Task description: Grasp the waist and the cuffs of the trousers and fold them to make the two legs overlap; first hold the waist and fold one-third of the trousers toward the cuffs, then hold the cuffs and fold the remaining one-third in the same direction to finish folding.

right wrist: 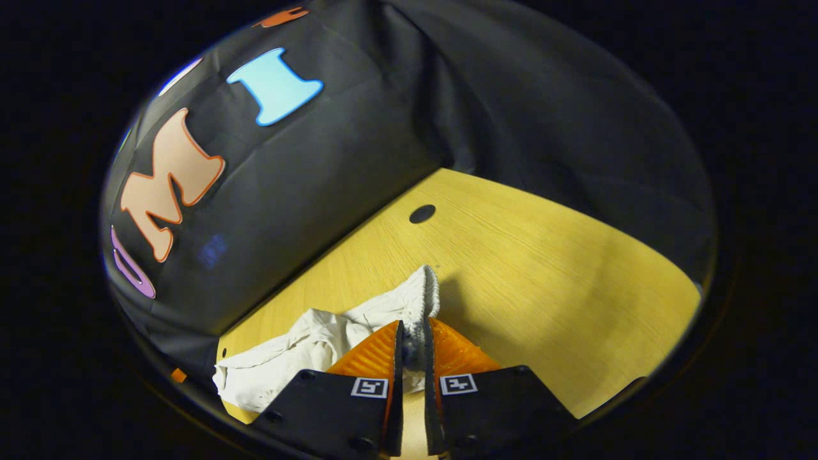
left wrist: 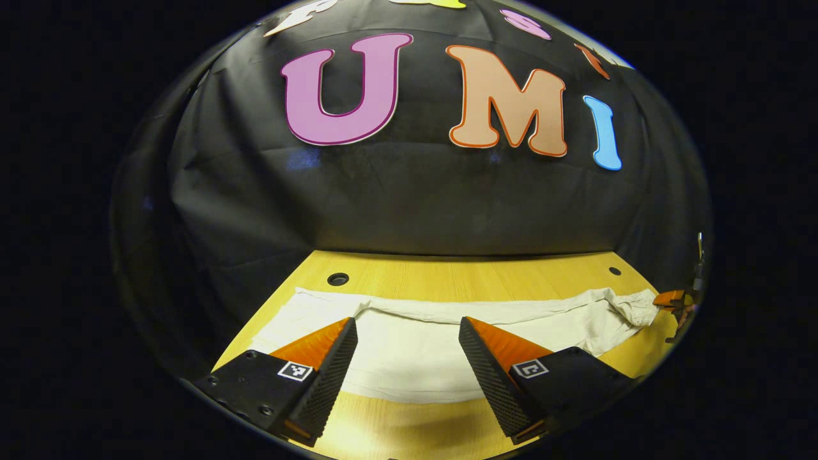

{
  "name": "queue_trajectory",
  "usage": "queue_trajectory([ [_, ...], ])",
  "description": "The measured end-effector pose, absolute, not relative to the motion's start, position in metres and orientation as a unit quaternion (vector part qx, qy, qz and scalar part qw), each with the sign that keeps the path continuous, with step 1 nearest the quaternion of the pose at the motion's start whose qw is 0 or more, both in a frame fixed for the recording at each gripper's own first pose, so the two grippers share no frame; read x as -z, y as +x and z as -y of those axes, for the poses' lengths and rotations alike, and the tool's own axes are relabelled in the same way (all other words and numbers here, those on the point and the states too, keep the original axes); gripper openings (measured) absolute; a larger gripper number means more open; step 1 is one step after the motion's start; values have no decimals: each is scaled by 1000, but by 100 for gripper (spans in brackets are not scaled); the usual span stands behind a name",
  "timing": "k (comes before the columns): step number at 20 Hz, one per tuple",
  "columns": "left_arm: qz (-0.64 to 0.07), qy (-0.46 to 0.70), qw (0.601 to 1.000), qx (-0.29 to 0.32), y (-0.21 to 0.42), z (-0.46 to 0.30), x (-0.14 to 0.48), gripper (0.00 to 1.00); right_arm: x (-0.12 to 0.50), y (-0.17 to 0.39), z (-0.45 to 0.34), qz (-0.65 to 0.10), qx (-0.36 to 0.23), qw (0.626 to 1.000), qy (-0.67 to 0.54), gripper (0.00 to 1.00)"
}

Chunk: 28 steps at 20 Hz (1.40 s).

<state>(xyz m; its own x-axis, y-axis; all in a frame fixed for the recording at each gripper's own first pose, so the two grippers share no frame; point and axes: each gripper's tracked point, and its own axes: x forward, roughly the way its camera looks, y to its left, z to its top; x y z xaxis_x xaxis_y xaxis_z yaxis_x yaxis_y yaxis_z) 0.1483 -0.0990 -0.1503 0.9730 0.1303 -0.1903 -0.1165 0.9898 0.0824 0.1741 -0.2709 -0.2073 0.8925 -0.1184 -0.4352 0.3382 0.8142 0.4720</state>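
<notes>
Pale cream trousers (left wrist: 415,345) lie stretched across the yellow wooden desk (left wrist: 447,281), their long axis running parallel to the black cloth wall (left wrist: 396,204) behind. In the left gripper view the fabric lies mostly flat, with a raised fold along its far edge and a bunched, wrinkled end at the right. The left gripper (left wrist: 407,332) hovers over the flat part of the cloth, its jaws spread wide apart and holding nothing. At the far right edge of the same view, the right gripper (left wrist: 671,299) meets the bunched end. In the right gripper view the right gripper (right wrist: 412,342) has its jaws closed on a gathered, ribbed edge of the trousers (right wrist: 319,345), with cloth pinched in the narrow slit between the two fingers and the rest crumpled to the left. The desk shows fine wood grain and dark round holes (left wrist: 337,279) near its far edge. The wall cloth hangs creased and folds around the corner of the booth.
</notes>
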Motion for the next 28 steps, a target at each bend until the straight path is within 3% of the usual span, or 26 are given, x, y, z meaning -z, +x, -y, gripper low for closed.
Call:
queue_trajectory([
  [8, -98, 11, 995, -28, 146, 55, 157, 96, 108, 178, 167, -129, 76, 972, 181, 16],
  [15, -108, 2, 994, -27, 145, -15, 168, 96, 65, 191, -3, -109, -8, 989, 102, 16],
  [22, -116, -21, 991, -59, 137, -94, 185, 95, 102, 196, -168, -137, -101, 985, 40, 16],
  [24, -123, -24, 990, -70, 135, -115, 194, 95, 125, 199, -192, -149, -112, 982, 17, 16],
  [27, -132, -25, 987, -84, 136, -144, 211, 95, 152, 195, -217, -170, -126, 977, -3, 24],
  [28, -135, -27, 987, -87, 138, -150, 216, 95, 158, 190, -225, -178, -137, 974, -1, 19],
])
